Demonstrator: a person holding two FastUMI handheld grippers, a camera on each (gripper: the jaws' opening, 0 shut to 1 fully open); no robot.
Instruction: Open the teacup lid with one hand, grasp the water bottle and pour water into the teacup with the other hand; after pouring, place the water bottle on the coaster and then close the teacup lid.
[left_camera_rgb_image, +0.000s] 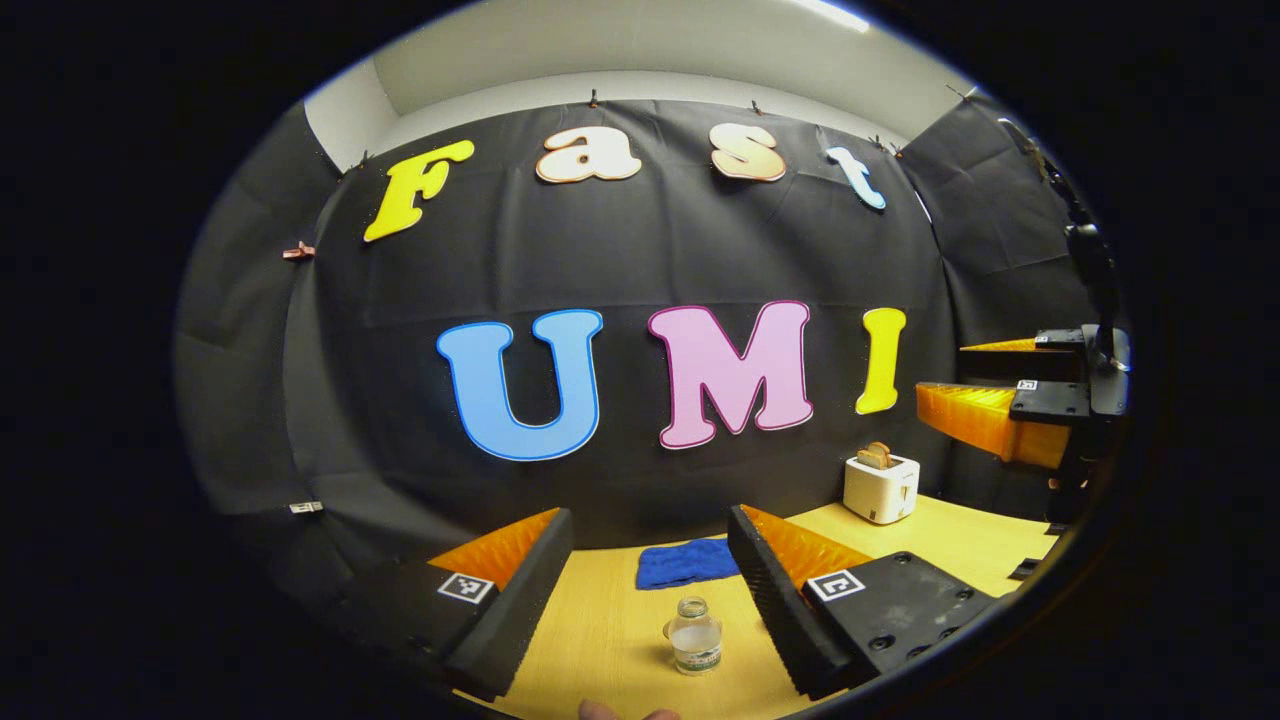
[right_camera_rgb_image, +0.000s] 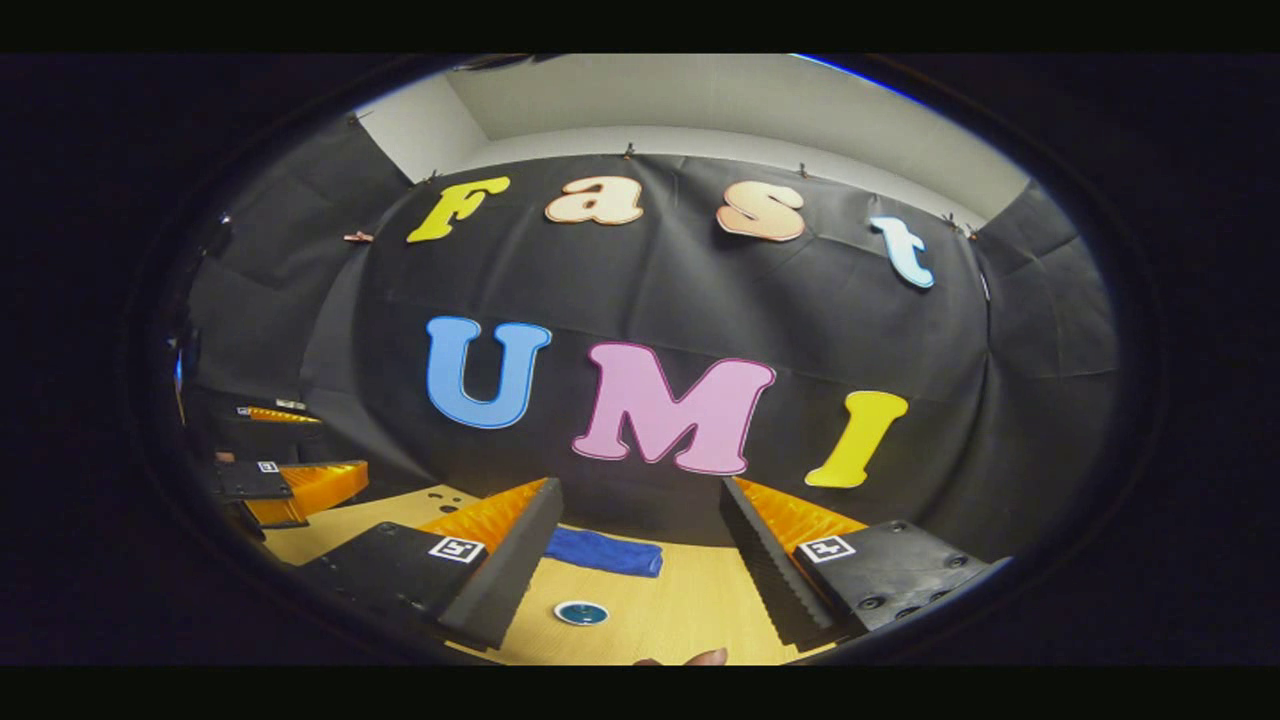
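- Water bottle (left_camera_rgb_image: 694, 635) is seen in the left gripper view, standing upright on the wooden surface (left_camera_rgb_image: 610, 630), low in the picture and between the two fingers of the left gripper (left_camera_rgb_image: 650, 560), but farther off and not touched by them.
- No cap is seen on the bottle; its mouth looks open, and some water is seen inside.
- The fingers of the left gripper are spread wide, and nothing is held between them.
- The fingers of the right gripper (right_camera_rgb_image: 640, 550) are also spread wide and empty, as the right gripper view shows.
- A small round coaster (right_camera_rgb_image: 581, 613) is seen in the right gripper view, flat on the surface, in front of the gap between the fingers.
- A blue cloth (left_camera_rgb_image: 688, 562) lies behind the bottle near the wall, and a white toaster (left_camera_rgb_image: 880, 487) with bread stands well apart, at the back right.
- The teacup and its lid cannot be found, so their place cannot be told.
- It is judged that the task is at its very start: no lid is lifted, and the bottle is not yet grasped.
- For the next move, the left gripper must be lowered and brought forward until the bottle stands between its fingers; the teacup must first be brought into sight for the other hand.
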